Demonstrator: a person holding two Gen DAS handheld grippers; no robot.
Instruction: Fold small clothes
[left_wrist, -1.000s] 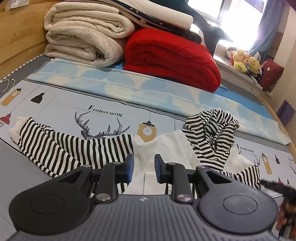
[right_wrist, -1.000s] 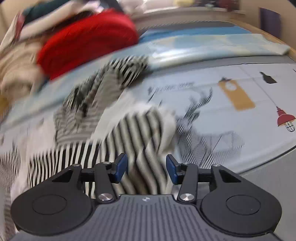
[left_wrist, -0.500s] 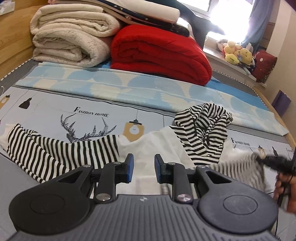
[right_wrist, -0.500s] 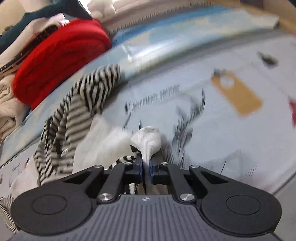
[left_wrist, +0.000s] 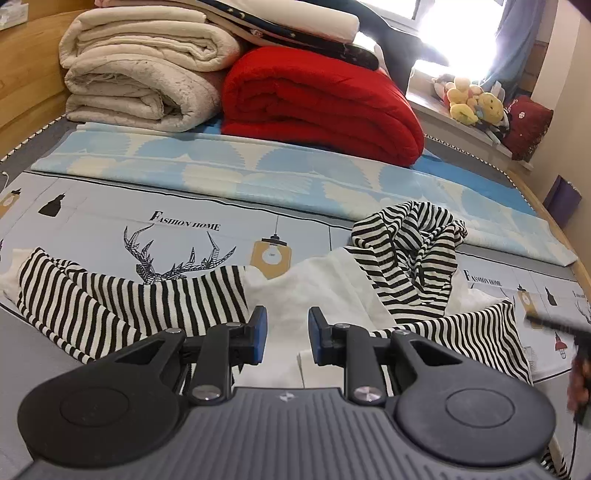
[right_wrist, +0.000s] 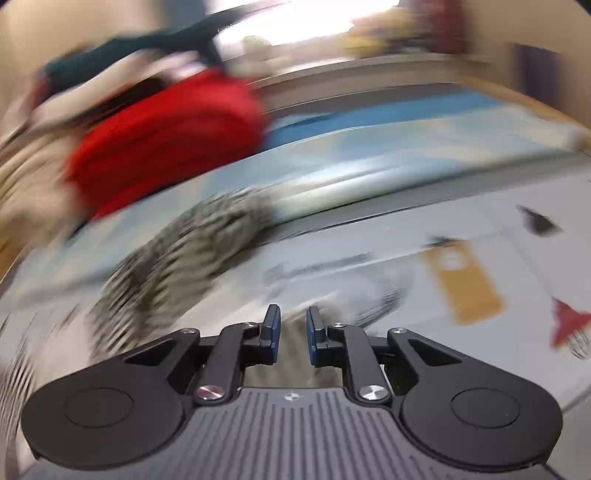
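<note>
A small hooded top lies on the printed bed sheet (left_wrist: 110, 206). It has a white body (left_wrist: 325, 280), a striped left sleeve (left_wrist: 110, 299), a bunched striped hood (left_wrist: 410, 251) and a striped right sleeve (left_wrist: 476, 339) drawn out to the right. My left gripper (left_wrist: 284, 328) hovers over the white body, open, with nothing pinched. The right wrist view is badly blurred. There my right gripper (right_wrist: 292, 328) has its jaws opening, with blurred cloth (right_wrist: 291, 354) in the gap and no pad pressing on it. The striped hood (right_wrist: 192, 251) shows as a smear to its left.
Behind the top lie a folded blue patterned sheet (left_wrist: 258, 173), a red quilt (left_wrist: 317, 107) and rolled cream blankets (left_wrist: 140, 74). Plush toys (left_wrist: 472, 103) sit on the window ledge. A person's hand (left_wrist: 580, 376) is at the right edge, and a wooden bed frame (left_wrist: 22, 74) runs along the left.
My right gripper shut on the right sleeve's cuff, drew the sleeve out to the right, and has now parted its jaws. The left gripper stayed over the white body.
</note>
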